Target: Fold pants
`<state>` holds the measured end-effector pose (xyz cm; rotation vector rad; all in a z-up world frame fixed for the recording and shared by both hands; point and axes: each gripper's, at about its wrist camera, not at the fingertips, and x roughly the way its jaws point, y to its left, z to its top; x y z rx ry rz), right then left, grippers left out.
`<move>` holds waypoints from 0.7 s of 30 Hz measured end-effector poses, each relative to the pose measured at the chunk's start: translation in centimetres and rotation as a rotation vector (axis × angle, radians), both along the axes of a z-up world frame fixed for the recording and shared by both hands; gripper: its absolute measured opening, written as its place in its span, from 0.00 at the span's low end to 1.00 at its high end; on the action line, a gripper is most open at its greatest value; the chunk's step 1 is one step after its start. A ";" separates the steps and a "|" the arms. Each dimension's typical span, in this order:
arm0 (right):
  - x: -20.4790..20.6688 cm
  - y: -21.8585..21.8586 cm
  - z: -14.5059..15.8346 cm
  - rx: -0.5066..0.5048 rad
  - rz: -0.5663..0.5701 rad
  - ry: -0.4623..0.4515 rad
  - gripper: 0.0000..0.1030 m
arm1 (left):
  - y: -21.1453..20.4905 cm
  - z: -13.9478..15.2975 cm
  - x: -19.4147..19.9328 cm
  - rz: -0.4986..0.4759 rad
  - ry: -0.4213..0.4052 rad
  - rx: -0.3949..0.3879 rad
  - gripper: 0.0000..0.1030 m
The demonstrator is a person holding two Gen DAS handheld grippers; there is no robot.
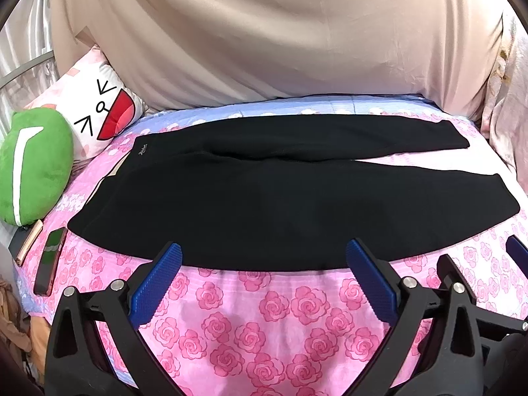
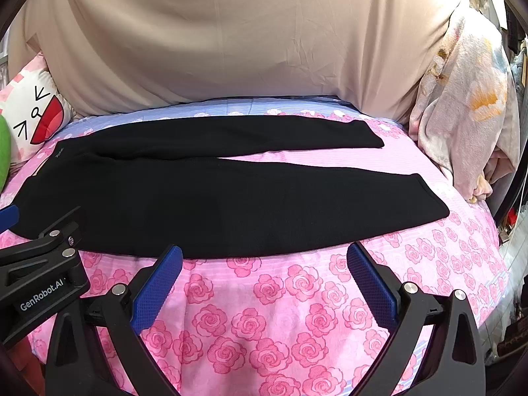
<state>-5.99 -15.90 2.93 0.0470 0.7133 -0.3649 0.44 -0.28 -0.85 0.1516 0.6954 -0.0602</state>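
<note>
Black pants [image 1: 264, 198] lie flat on a pink rose-print bedsheet [image 1: 264, 323], waistband to the left, the two legs spread apart toward the right. In the right wrist view the pants [image 2: 214, 204] fill the middle of the bed. My left gripper [image 1: 264, 254] is open, its blue fingertips hovering at the near edge of the pants. My right gripper [image 2: 264, 254] is open too, tips at the near hem of the closer leg. Nothing is between either pair of fingers. The right gripper's body shows at the right edge of the left wrist view.
A green plush [image 1: 33, 165] and a white cartoon pillow [image 1: 99, 112] sit at the left. A phone [image 1: 49, 260] and a slim case [image 1: 29, 241] lie near the left bed edge. Beige cloth [image 1: 264, 33] covers the back. A floral blanket [image 2: 462, 115] hangs at right.
</note>
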 end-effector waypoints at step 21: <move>0.1 -0.4 0.0 0.000 -0.005 0.002 0.95 | -0.2 0.0 0.2 -0.011 0.004 -0.004 0.95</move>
